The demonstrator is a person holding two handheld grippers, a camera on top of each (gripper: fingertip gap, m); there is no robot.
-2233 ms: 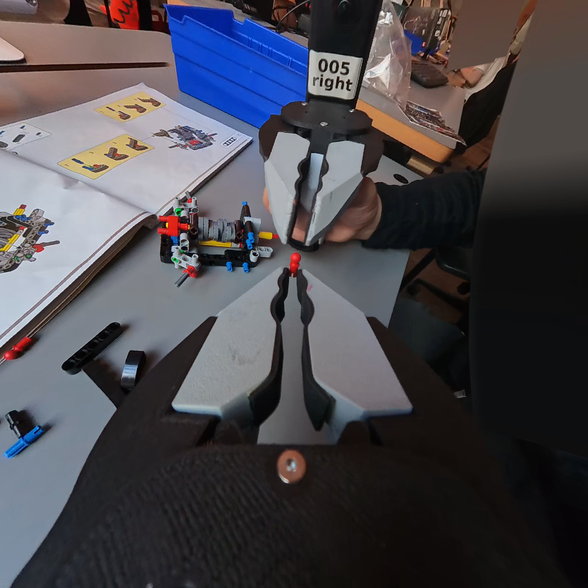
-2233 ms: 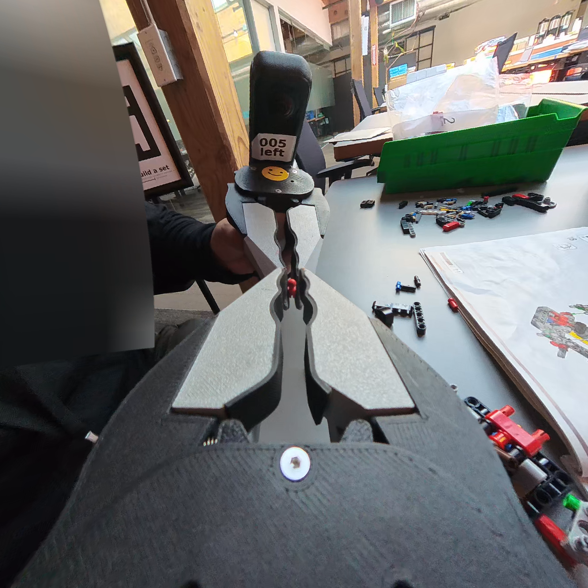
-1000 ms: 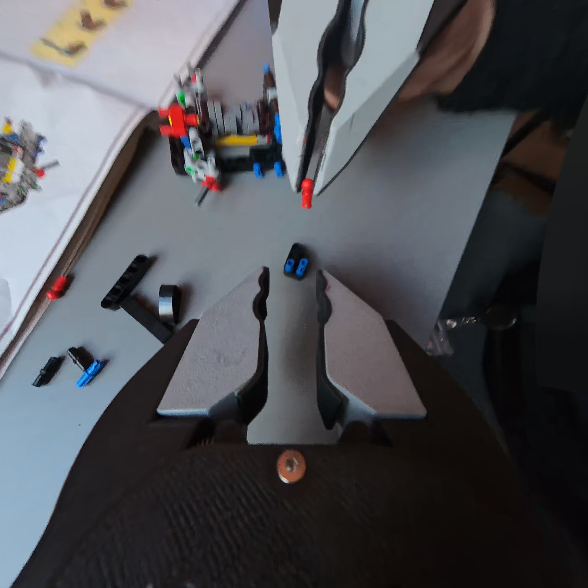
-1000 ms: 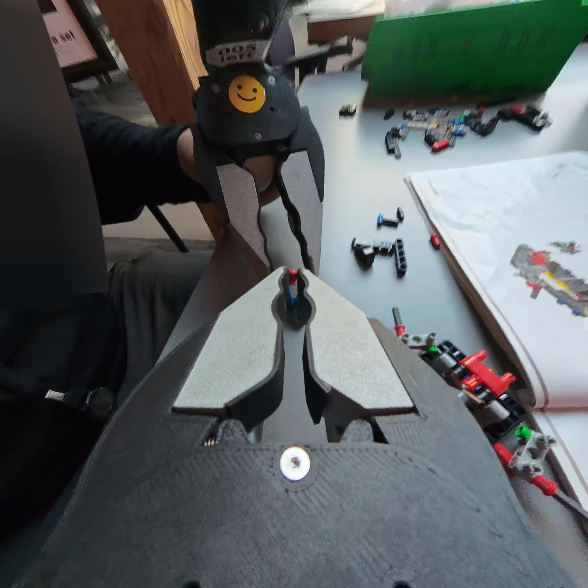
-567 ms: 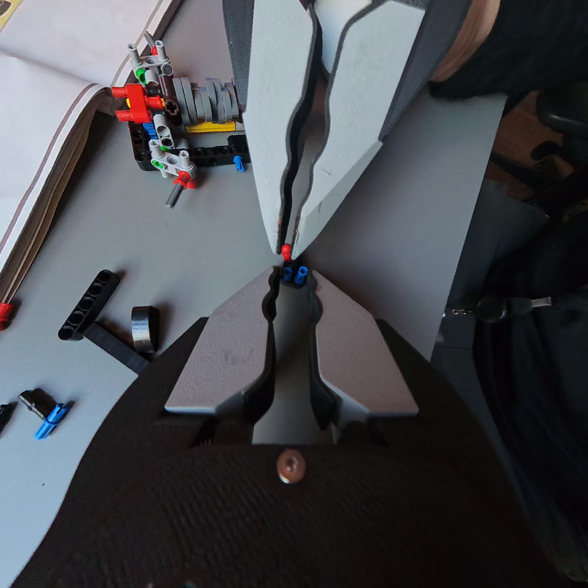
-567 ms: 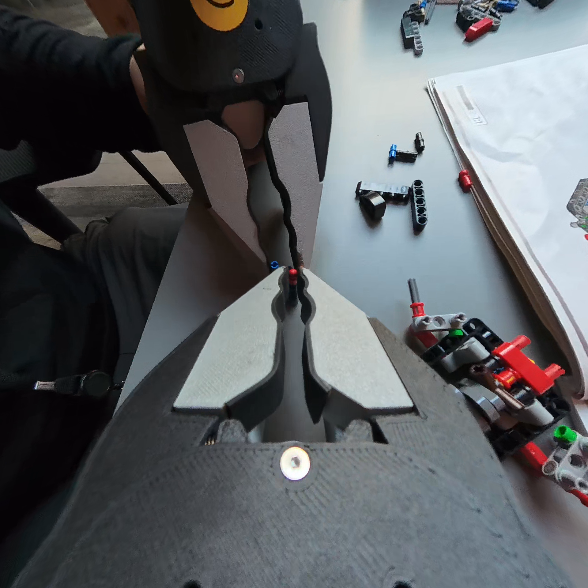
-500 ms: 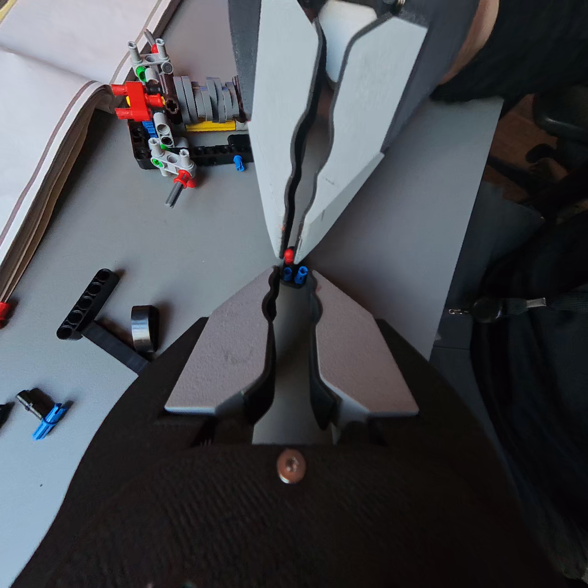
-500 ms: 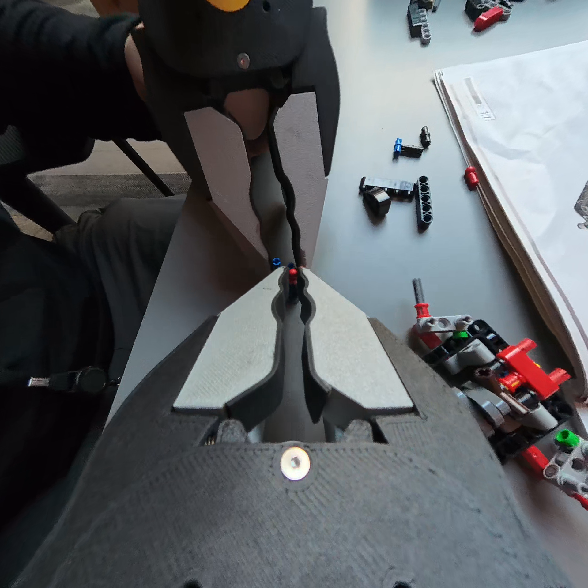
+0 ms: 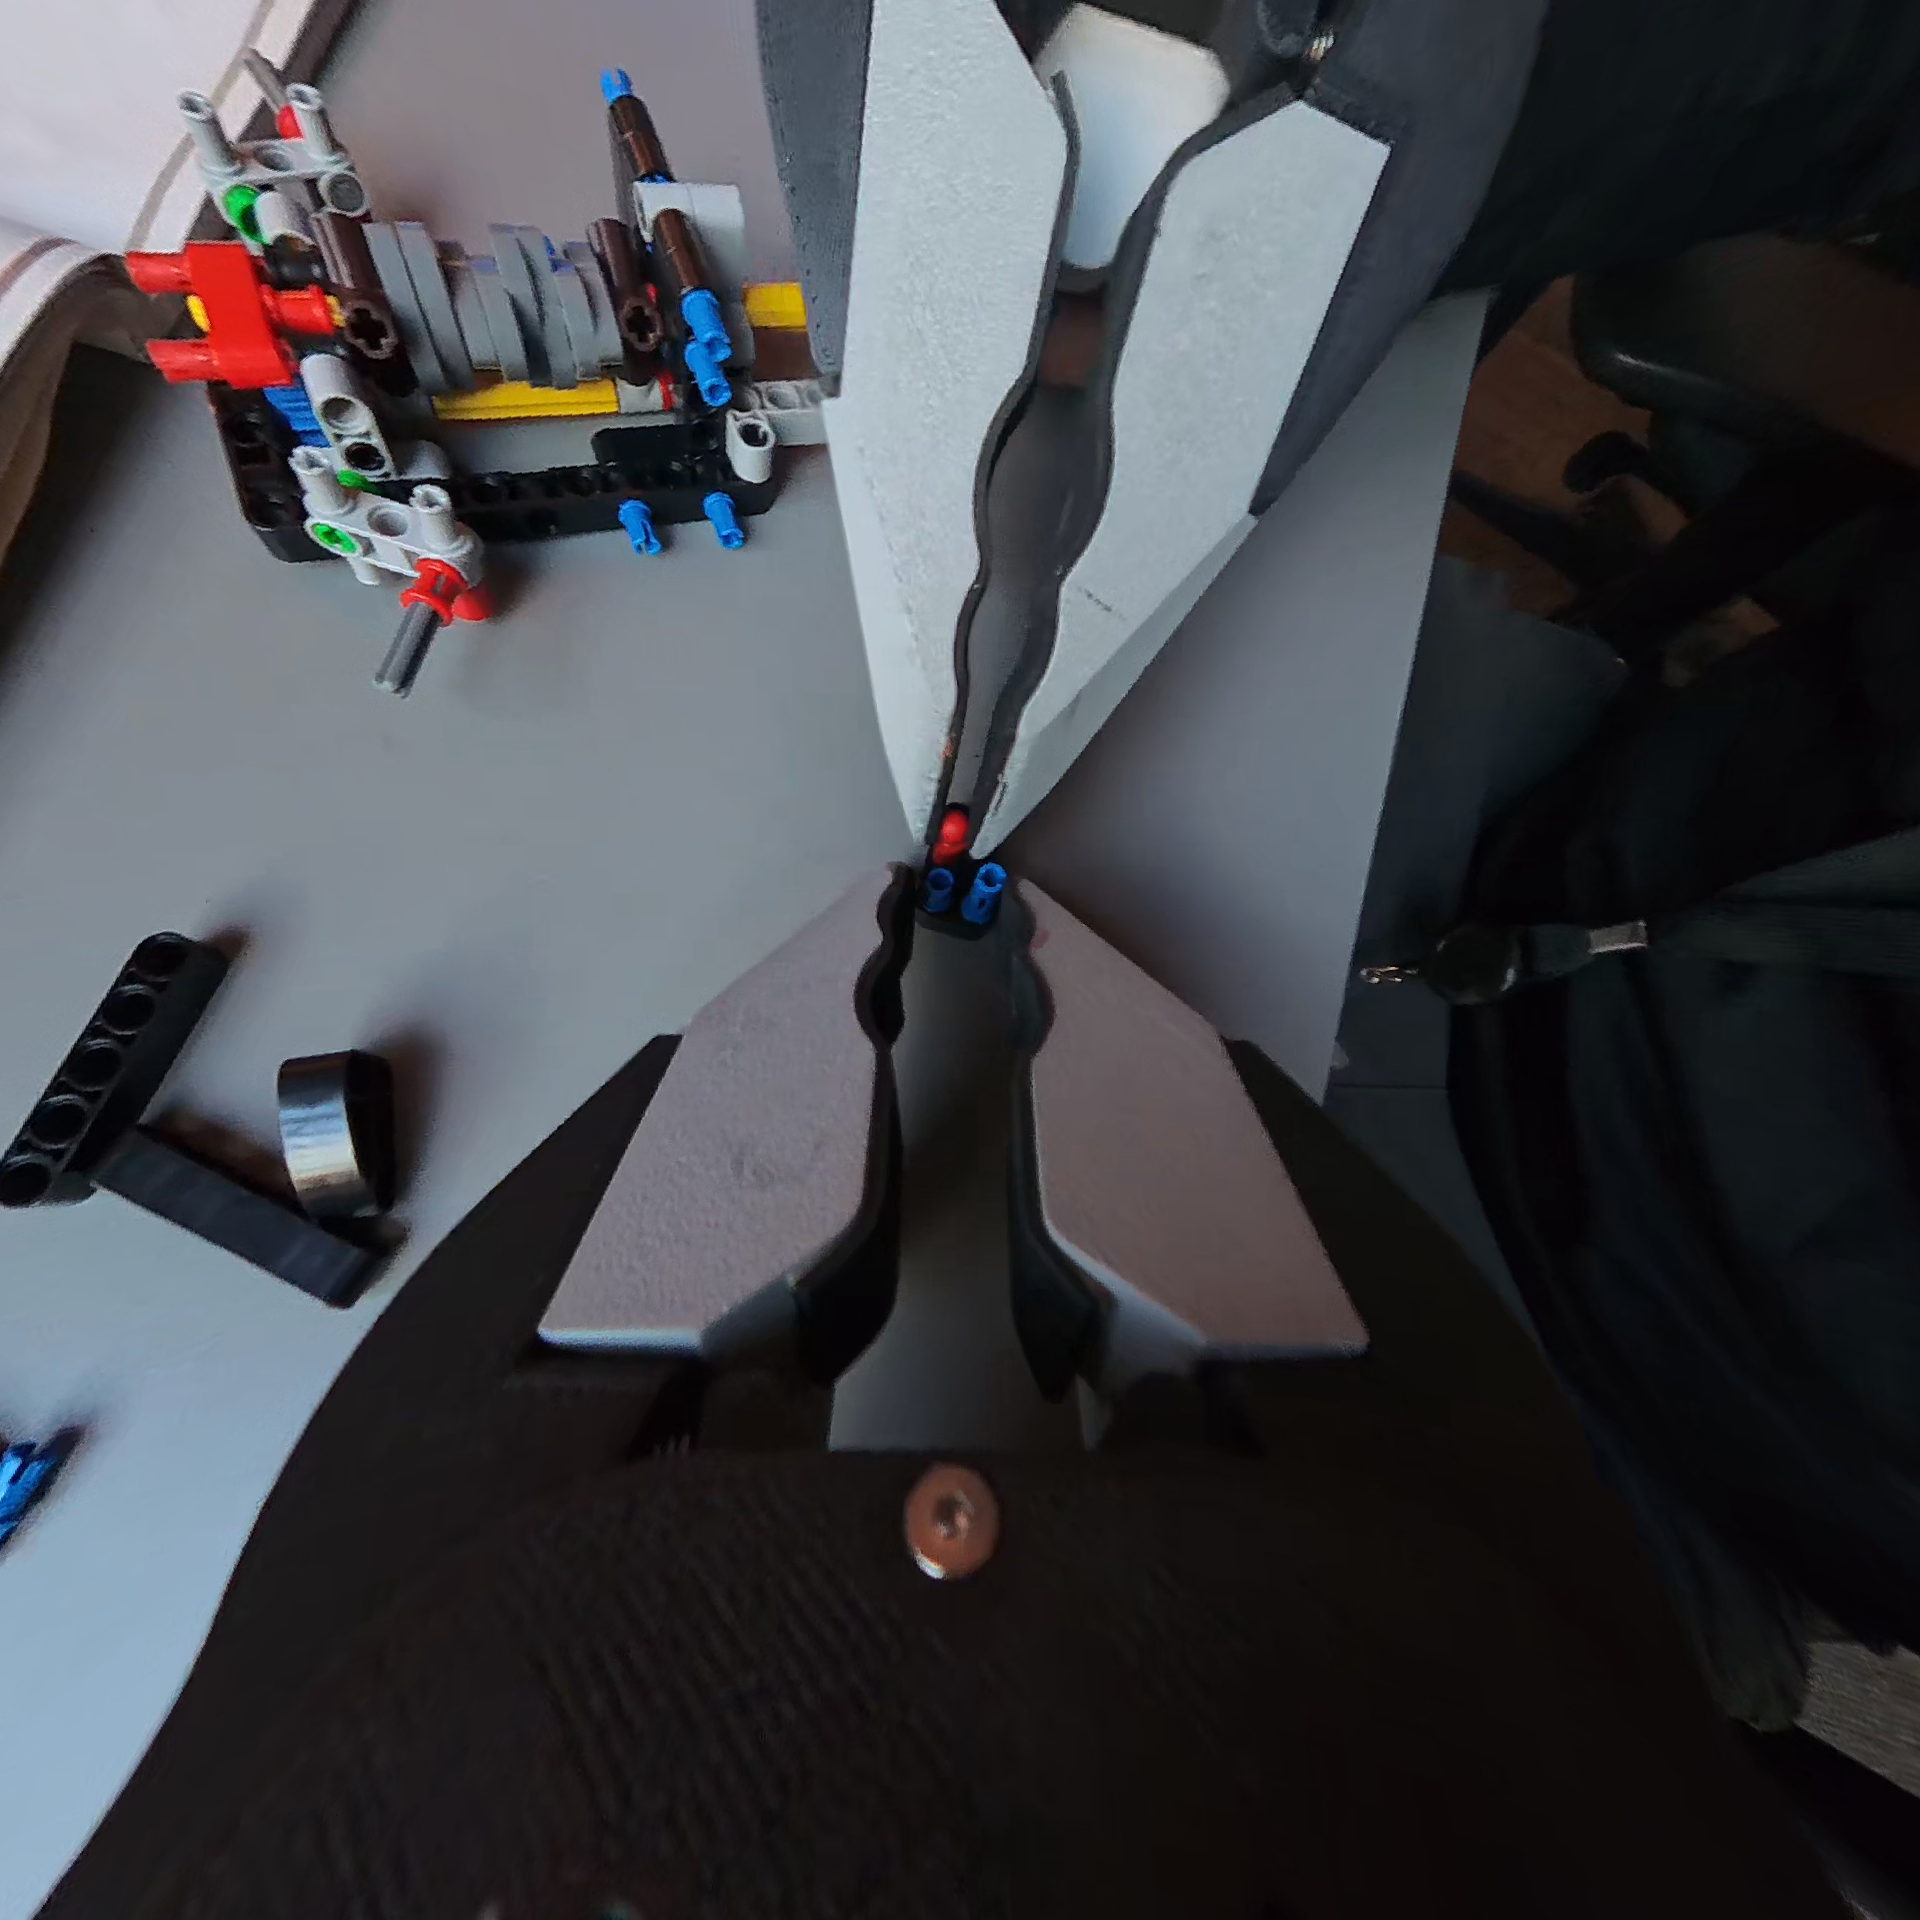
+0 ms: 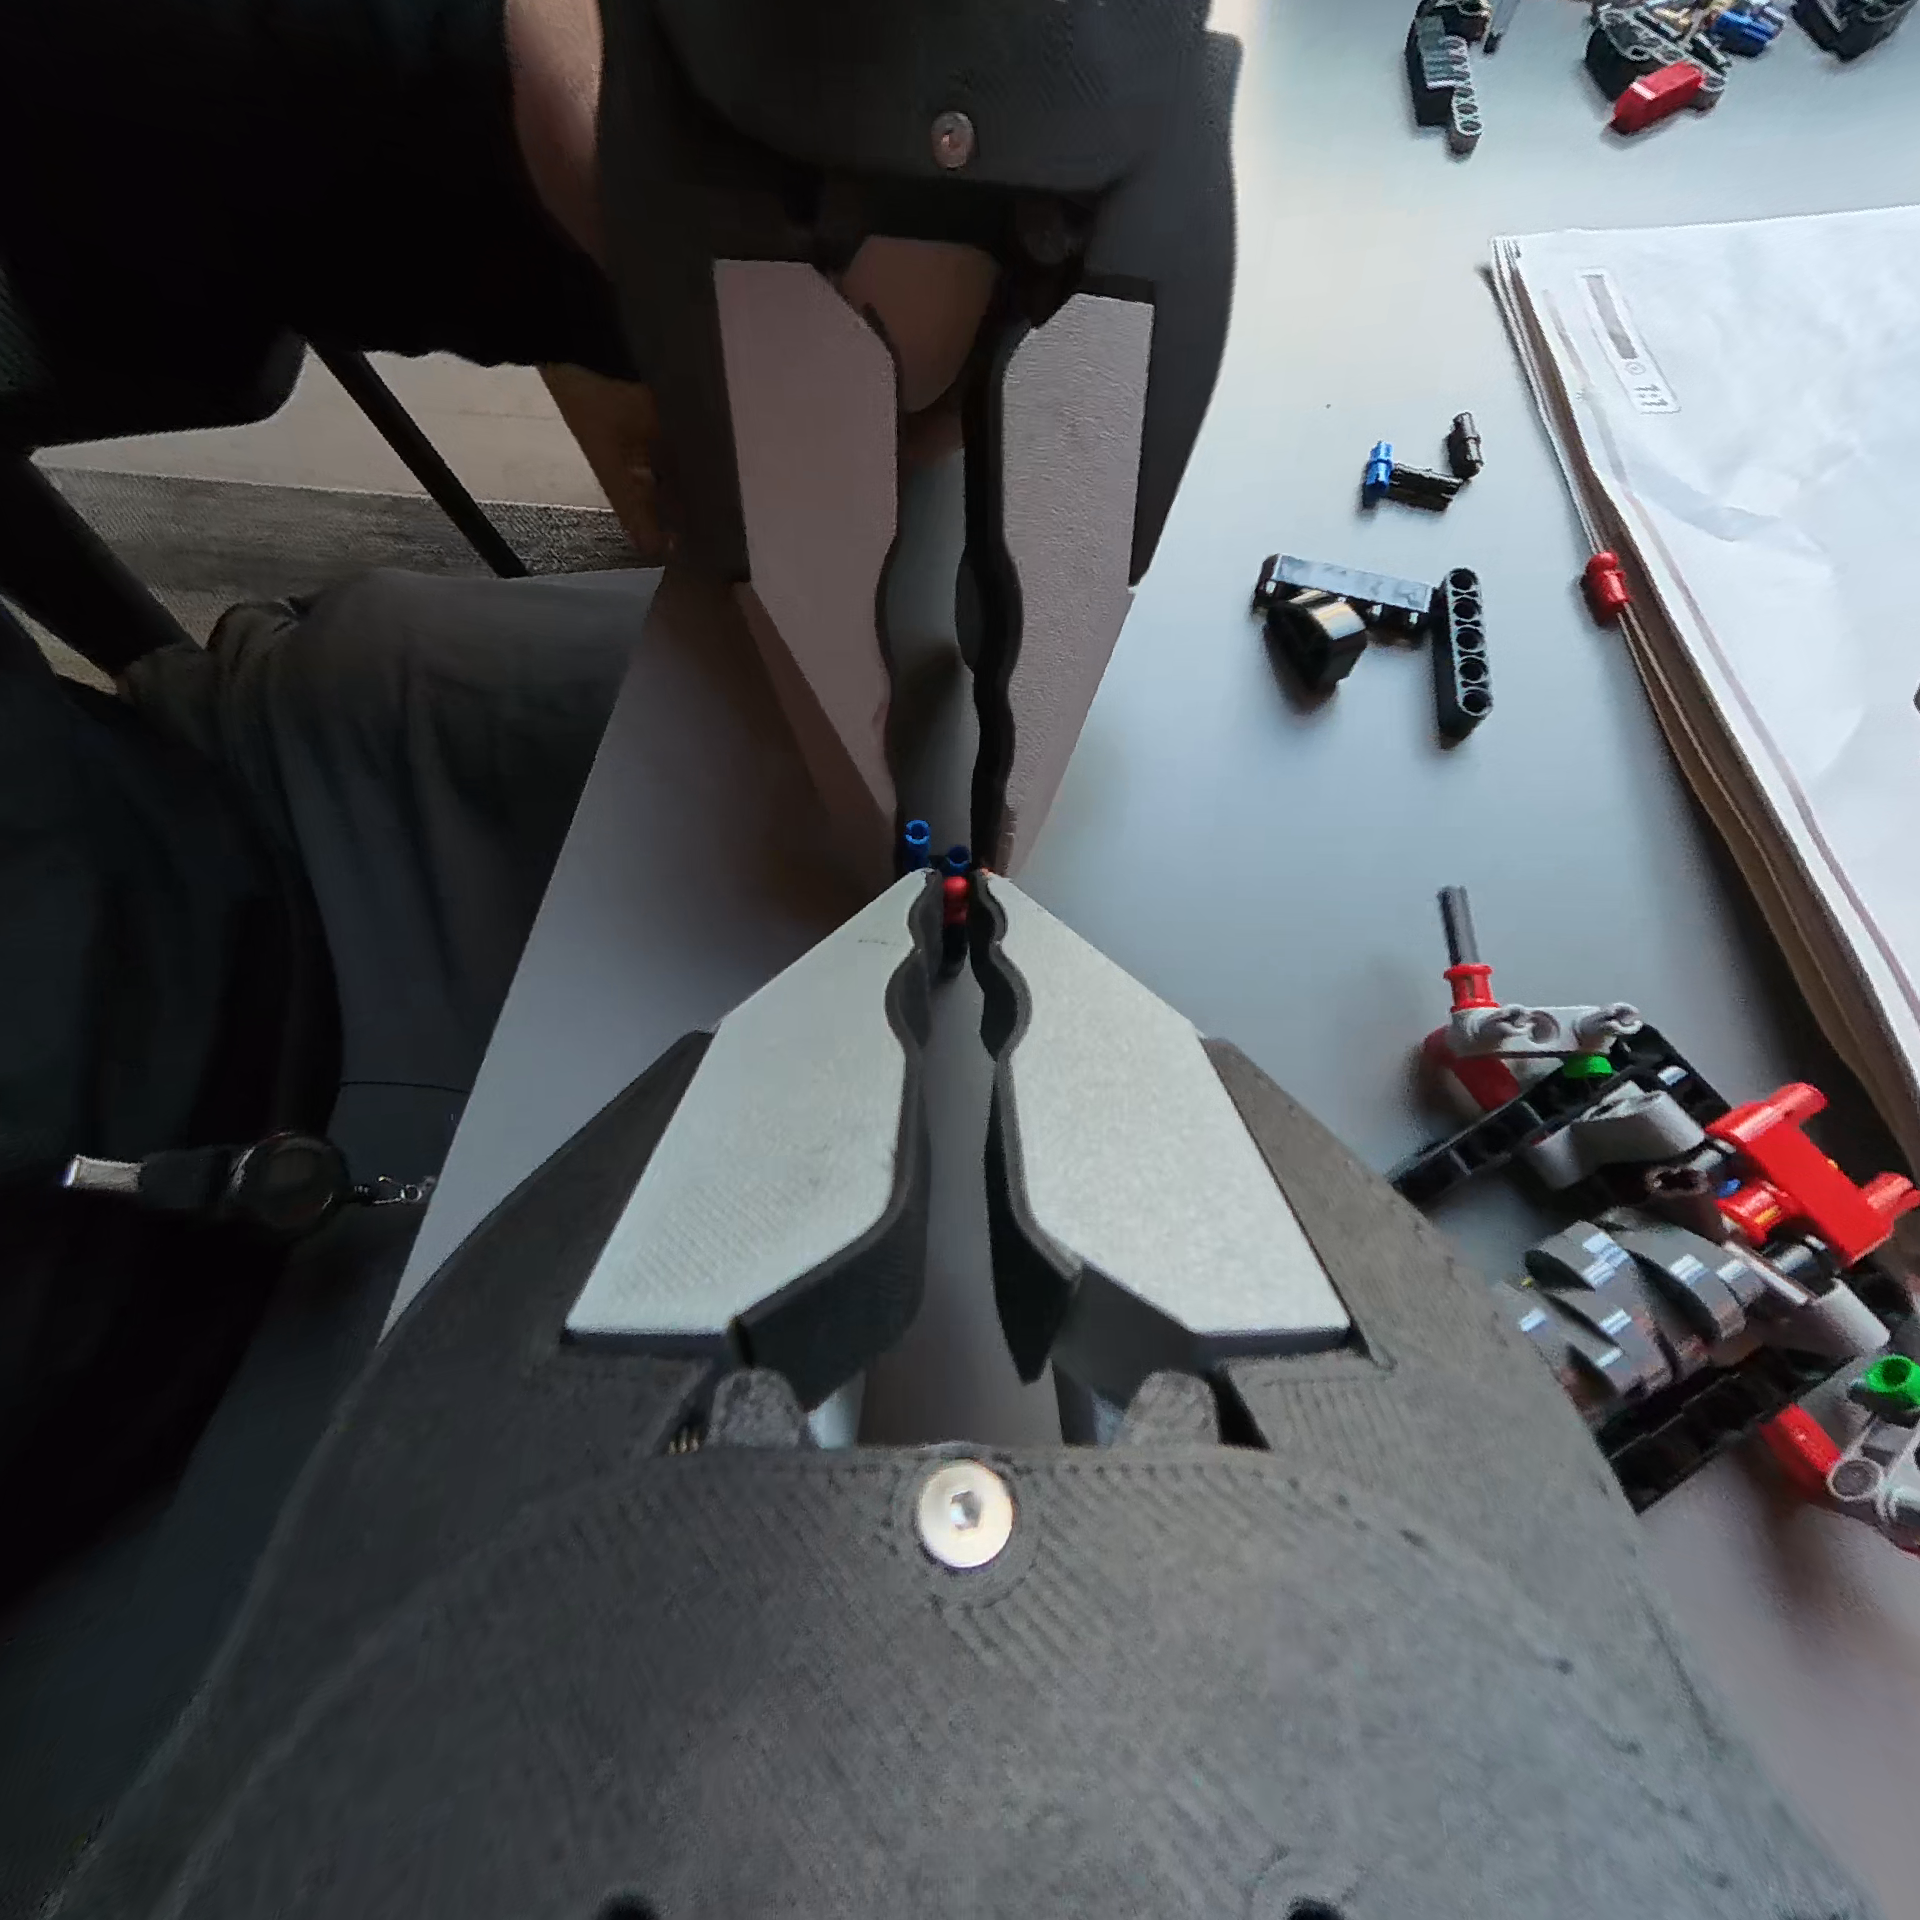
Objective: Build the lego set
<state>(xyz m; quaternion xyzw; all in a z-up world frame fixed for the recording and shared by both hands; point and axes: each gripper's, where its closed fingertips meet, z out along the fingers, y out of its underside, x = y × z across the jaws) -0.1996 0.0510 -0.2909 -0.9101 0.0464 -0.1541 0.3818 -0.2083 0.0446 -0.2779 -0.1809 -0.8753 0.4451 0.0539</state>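
My left gripper (image 9: pixel 961 906) is low over the grey table, its jaws closed around a small black connector with two blue pins (image 9: pixel 963 896). My right gripper (image 9: pixel 961 821) comes in from the opposite side, shut on a red pin (image 9: pixel 951 831). The pin's tip touches or nearly touches the connector. In the right wrist view, the red pin (image 10: pixel 954 896) sits between my right gripper's tips (image 10: pixel 954 883). The blue pins (image 10: pixel 916 831) and the left gripper (image 10: pixel 940 844) are just beyond it. The part-built model (image 9: pixel 468 364) lies apart, also shown in the right wrist view (image 10: pixel 1683 1226).
The instruction booklet (image 10: pixel 1766 468) lies open beside the model. A black beam (image 9: pixel 104 1060), a black ring (image 9: pixel 332 1132) and a blue pin (image 9: pixel 21 1475) lie loose on the table. More pieces (image 10: pixel 1662 62) lie far off. The table edge (image 9: pixel 1382 727) runs close by the grippers. My two grippers' fingertips are within a few centimetres of each other.
The red pin passed from my left gripper to my right. My left gripper opened, dropped to the black connector on the table and closed around it. My right gripper brought the red pin down to it.
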